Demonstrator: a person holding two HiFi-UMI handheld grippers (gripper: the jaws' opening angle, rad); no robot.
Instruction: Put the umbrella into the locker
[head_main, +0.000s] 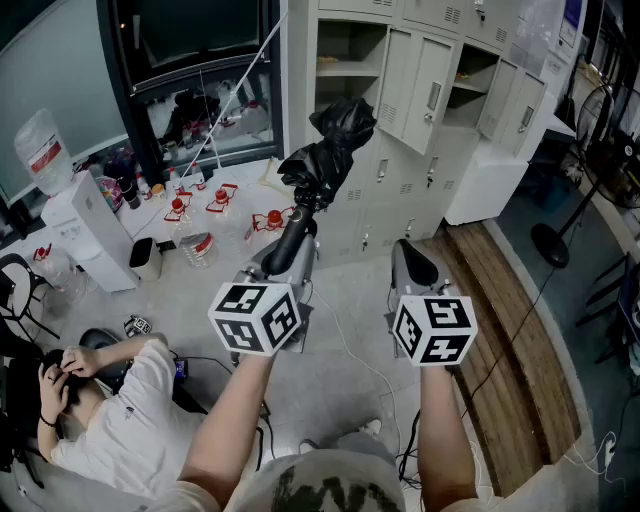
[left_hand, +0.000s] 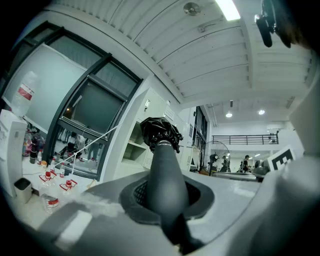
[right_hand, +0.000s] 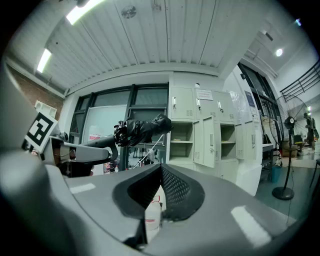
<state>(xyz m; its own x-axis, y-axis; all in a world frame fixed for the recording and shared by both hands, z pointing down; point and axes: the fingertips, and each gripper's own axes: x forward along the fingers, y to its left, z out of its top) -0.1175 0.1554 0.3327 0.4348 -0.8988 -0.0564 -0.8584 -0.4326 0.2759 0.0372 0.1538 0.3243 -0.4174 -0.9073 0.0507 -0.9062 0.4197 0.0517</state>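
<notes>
The umbrella (head_main: 325, 160) is black and folded up. It is in the air, out in front of the person, with its cloth end pointing at the white locker (head_main: 400, 180). It is not inside yet. It is near the locker but not touching it.

The left tongs (head_main: 290, 245) are closed tight on the umbrella's dark handle (left_hand: 165, 175). The left gripper view shows the handle sitting right between the 2 pads. The right tongs (head_main: 415, 265) hold nothing. Their tips meet at the front, and only a bottle (right_hand: 152, 212) far below shows through the small gap.

1 box of the locker stands open (head_main: 348, 45), up and a bit to the right of the umbrella, with a shelf inside. Its door (head_main: 425, 95) hangs open just beside it.

I think the job is about half done. To do this step well, keep the grip tight so the umbrella does not droop. Point the cloth end at the open box, go in slowly, and stay away from the open door. Let go only when the umbrella lies on the shelf.
</notes>
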